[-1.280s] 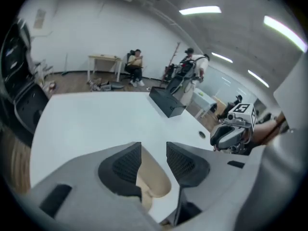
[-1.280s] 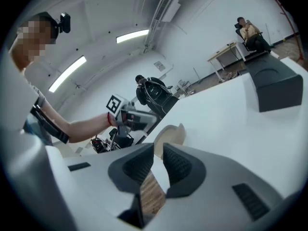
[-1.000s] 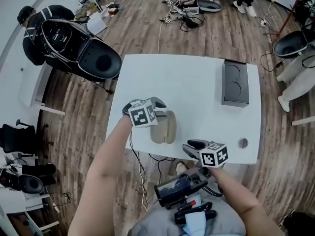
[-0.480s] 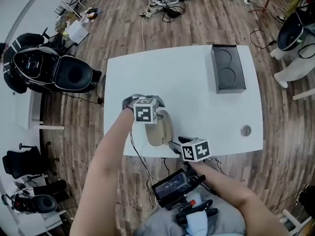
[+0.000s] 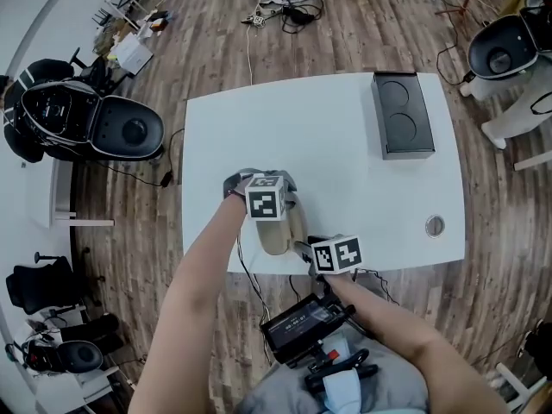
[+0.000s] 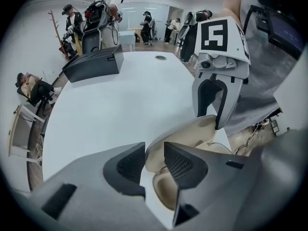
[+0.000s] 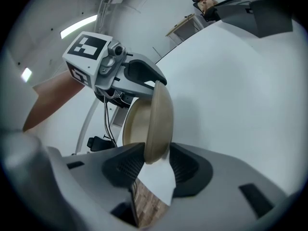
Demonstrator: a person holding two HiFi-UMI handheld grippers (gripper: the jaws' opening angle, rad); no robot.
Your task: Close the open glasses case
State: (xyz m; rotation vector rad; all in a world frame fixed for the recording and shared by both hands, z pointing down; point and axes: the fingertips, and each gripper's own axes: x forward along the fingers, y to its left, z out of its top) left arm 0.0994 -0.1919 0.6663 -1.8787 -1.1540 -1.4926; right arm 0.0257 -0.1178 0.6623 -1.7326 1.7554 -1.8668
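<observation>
A beige glasses case (image 5: 278, 234) lies open near the front edge of the white table (image 5: 328, 145). My left gripper (image 5: 280, 216) points steeply down over its far end. In the left gripper view that end of the case (image 6: 156, 150) sits between the jaws of the left gripper (image 6: 154, 161), which are closing, with a sliver of table showing beside one pad. My right gripper (image 5: 300, 248) comes in from the near side. The raised lid (image 7: 159, 124) stands edge-on between its closing jaws (image 7: 156, 165), with a gap at the right pad. Each gripper sees the other: the right gripper (image 6: 210, 121) and the left gripper (image 7: 147, 93).
A black box (image 5: 401, 115) with two round recesses sits at the table's back right, and a round grommet (image 5: 434, 226) is near the right front. The table's front edge runs just behind the case. A device (image 5: 302, 322) hangs at my chest. People and chairs stand around the wooden floor.
Both grippers have come down to the case. The right one moved left to the case's near end, and the left one sank over its far end.
</observation>
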